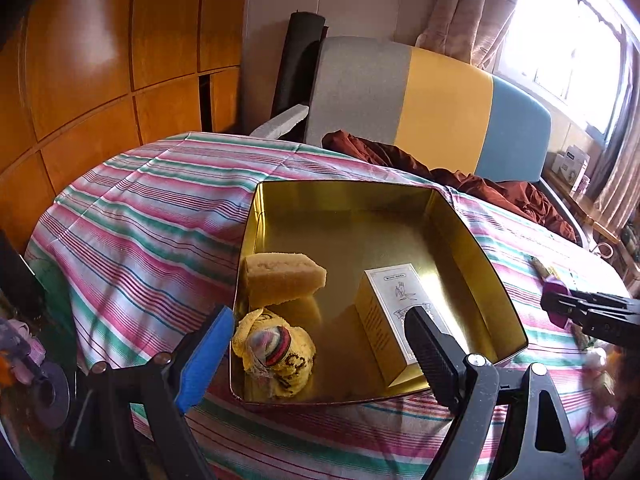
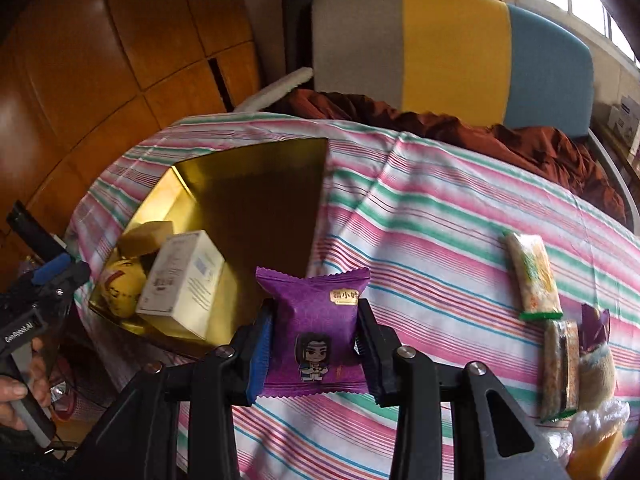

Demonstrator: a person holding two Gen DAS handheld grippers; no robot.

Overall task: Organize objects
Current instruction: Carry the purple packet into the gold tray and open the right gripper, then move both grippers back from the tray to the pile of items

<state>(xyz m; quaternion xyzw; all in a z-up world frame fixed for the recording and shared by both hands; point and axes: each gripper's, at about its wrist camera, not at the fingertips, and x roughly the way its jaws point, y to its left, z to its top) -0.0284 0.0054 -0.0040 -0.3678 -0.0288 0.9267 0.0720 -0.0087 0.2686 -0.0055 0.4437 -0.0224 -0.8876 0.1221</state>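
A gold tin box (image 1: pixel 460 216) sits on the striped cloth and holds a yellow sponge (image 1: pixel 284 276), a yellow rolled cloth (image 1: pixel 276 352) and a white-and-gold carton (image 1: pixel 396 312). My left gripper (image 1: pixel 316 340) is open and empty, just above the tin's near edge. My right gripper (image 2: pixel 316 336) is shut on a purple snack packet (image 2: pixel 316 320), held above the cloth right of the tin (image 2: pixel 256 200). The right gripper also shows at the right edge of the left wrist view (image 1: pixel 560 304).
Several wrapped snacks lie on the cloth at the right: a yellow-green bar (image 2: pixel 532 276), a brown bar (image 2: pixel 560 364) and another purple packet (image 2: pixel 596 332). A rust-brown blanket (image 2: pixel 480 132) and a grey-yellow-blue headboard (image 2: pixel 452 52) are behind. Wooden cabinets (image 1: pixel 100 80) stand at the left.
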